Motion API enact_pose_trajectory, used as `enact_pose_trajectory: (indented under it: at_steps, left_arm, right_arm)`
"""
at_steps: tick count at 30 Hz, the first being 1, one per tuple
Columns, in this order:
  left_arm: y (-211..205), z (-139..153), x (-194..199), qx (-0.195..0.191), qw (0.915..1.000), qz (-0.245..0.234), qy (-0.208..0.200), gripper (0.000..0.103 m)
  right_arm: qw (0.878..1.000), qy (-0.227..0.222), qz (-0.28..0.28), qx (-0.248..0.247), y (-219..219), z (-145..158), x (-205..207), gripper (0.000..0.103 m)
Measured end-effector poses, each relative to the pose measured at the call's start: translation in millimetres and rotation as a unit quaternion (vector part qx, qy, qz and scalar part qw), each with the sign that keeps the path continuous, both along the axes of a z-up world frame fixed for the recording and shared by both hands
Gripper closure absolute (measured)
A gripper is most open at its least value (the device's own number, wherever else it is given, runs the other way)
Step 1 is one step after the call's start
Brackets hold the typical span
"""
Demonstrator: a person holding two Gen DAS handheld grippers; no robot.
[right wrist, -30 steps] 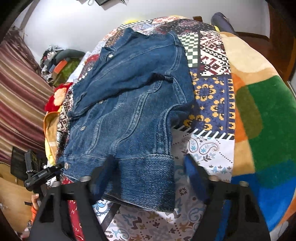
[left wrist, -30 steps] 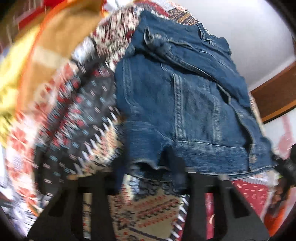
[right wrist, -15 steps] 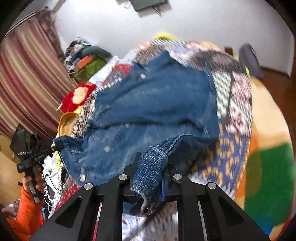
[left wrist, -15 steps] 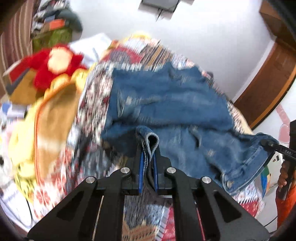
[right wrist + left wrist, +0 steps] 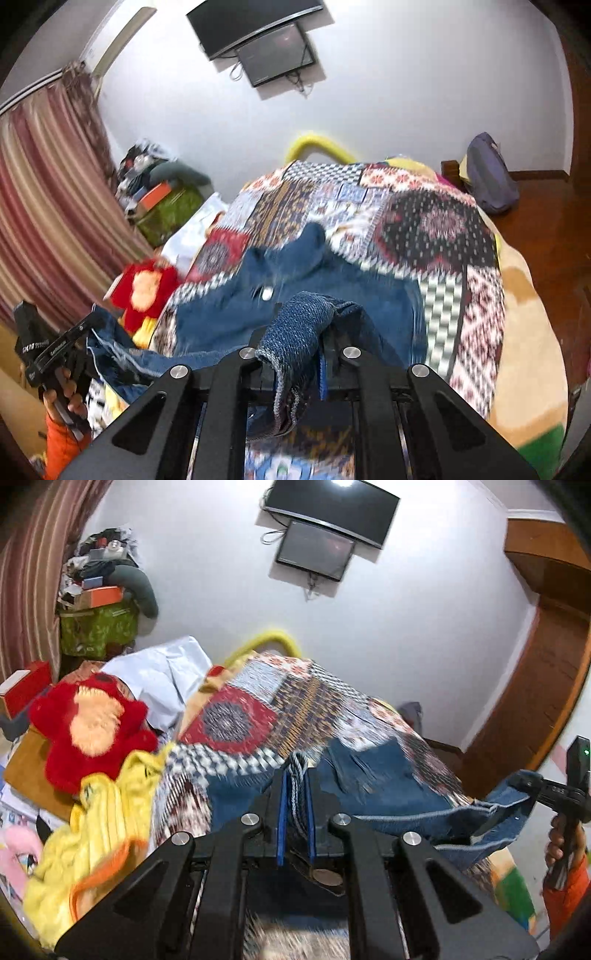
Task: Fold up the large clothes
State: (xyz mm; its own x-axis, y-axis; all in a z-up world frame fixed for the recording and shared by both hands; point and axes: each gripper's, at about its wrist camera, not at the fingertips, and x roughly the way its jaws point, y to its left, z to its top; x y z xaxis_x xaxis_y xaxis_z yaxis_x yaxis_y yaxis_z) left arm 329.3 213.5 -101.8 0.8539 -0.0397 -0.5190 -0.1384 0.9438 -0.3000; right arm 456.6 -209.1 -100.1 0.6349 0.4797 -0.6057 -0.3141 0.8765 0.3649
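A blue denim jacket [image 5: 373,794] lies on the patchwork bedspread [image 5: 295,709], with its near hem lifted off the bed. My left gripper [image 5: 295,779] is shut on a fold of the hem. My right gripper [image 5: 299,314] is shut on the other corner of the hem [image 5: 295,332], which drapes over its fingers. The jacket's body [image 5: 369,295] still rests on the bed, blurred by motion. Each gripper shows in the other's view: the right one [image 5: 546,794] at the right edge, the left one [image 5: 62,347] at the left edge, both pinching denim.
A red plush toy [image 5: 88,723] and yellow cloth [image 5: 96,830] lie left of the jacket. A white pillow [image 5: 162,679] is behind them. A cluttered shelf [image 5: 99,620] and striped curtain [image 5: 44,206] stand at the left. A backpack [image 5: 487,177] leans at the far right. A wooden door [image 5: 535,686] is at the right.
Both grippers closed on the jacket's hem about half a second ago and have since lifted it and pulled it back toward me. The views now tilt up toward the wall.
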Motion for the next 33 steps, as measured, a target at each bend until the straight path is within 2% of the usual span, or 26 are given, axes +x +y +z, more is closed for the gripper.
enact_pose_trajectory:
  at_steps: [2,5,8,11,13,16,17,18,19,20,21,23,25,31,33]
  left_arm:
    - [12,-7,28,0.012,0.9996,0.023,0.008,0.103]
    - [29,-20,58,0.012,0.9991,0.034,0.023,0.103]
    - [40,-47,87,0.015,0.9963,0.042,0.074,0.103]
    - [44,-78,104,0.016,0.9922,0.028,0.121,0.103]
    - [41,-98,108,0.014,0.9896,0.013,0.143,0.103]
    - [32,-121,110,0.002,0.9857,-0.022,0.167,0.101]
    - [27,-129,110,0.002,0.9834,-0.033,0.178,0.097]
    - [22,-139,111,0.002,0.9807,-0.042,0.191,0.093]
    - [19,-143,112,0.001,0.9789,-0.046,0.199,0.08]
    - [16,-154,115,-0.001,0.9744,-0.049,0.219,0.061]
    - [14,-165,118,-0.001,0.9698,-0.043,0.24,0.055]
    - [12,-182,123,0.005,0.963,-0.037,0.267,0.053]
    - [8,-192,123,0.012,0.963,-0.039,0.267,0.052]
    - [-14,-197,124,0.082,0.9574,-0.037,0.274,0.049]
    - [-13,-197,122,0.085,0.9573,-0.036,0.274,0.048]
  right_arm:
    - [1.0,0.01,-0.01,-0.005,7,-9,28,0.092]
    - [0.999,0.033,-0.016,-0.016,17,-34,61,0.092]
    - [0.997,0.057,-0.026,-0.048,31,-73,93,0.092]
    - [0.993,0.076,-0.04,-0.078,36,-105,114,0.092]
    - [0.991,0.108,-0.045,-0.07,30,-129,130,0.092]
    - [0.986,0.159,-0.041,-0.024,12,-156,148,0.092]
    - [0.985,0.17,-0.037,-0.006,7,-160,151,0.092]
    - [0.984,0.176,-0.032,0.007,2,-161,153,0.092]
    - [0.984,0.178,-0.025,0.01,-1,-160,154,0.091]
    - [0.984,0.175,-0.018,0.003,-1,-156,154,0.091]
    - [0.985,0.171,-0.011,-0.006,0,-150,152,0.091]
    - [0.987,0.161,0.002,-0.026,1,-138,150,0.091]
    - [0.988,0.152,0.012,-0.033,-1,-124,144,0.091]
    - [0.989,0.149,0.005,-0.015,-14,-97,134,0.091]
    - [0.989,0.146,0.001,-0.01,-16,-91,130,0.091]
